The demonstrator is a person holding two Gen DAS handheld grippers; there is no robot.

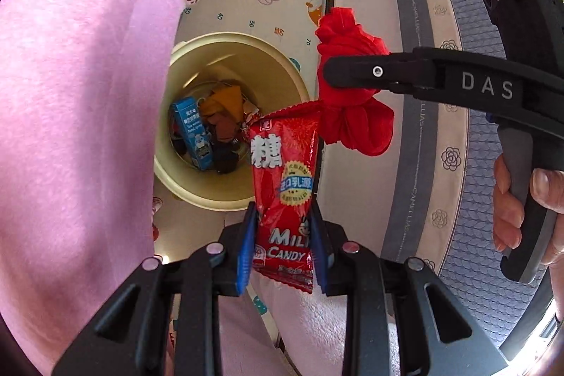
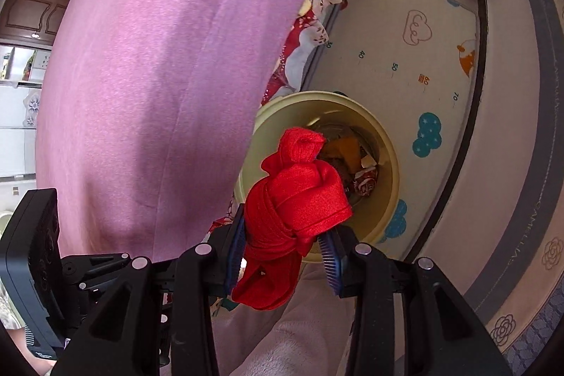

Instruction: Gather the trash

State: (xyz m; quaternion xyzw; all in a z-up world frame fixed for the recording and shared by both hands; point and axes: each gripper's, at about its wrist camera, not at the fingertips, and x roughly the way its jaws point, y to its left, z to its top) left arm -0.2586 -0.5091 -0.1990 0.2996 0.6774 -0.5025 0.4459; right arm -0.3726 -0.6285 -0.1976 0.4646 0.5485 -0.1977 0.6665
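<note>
Trash sits in both my grips above the cream bin: my left gripper pinches a light, crinkly, slippery candy wrapper across its lower half; my right gripper clamps a soft knotted red cloth at its thick, knotted middle.

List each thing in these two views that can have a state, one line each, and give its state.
Left gripper: shut on the red milk candy wrapper, held above the bin.
Right gripper: shut on the knotted red cloth bundle.
Round cream plastic trash bin: open-topped, partly filled.
Blue carton: lying inside the bin.
</note>
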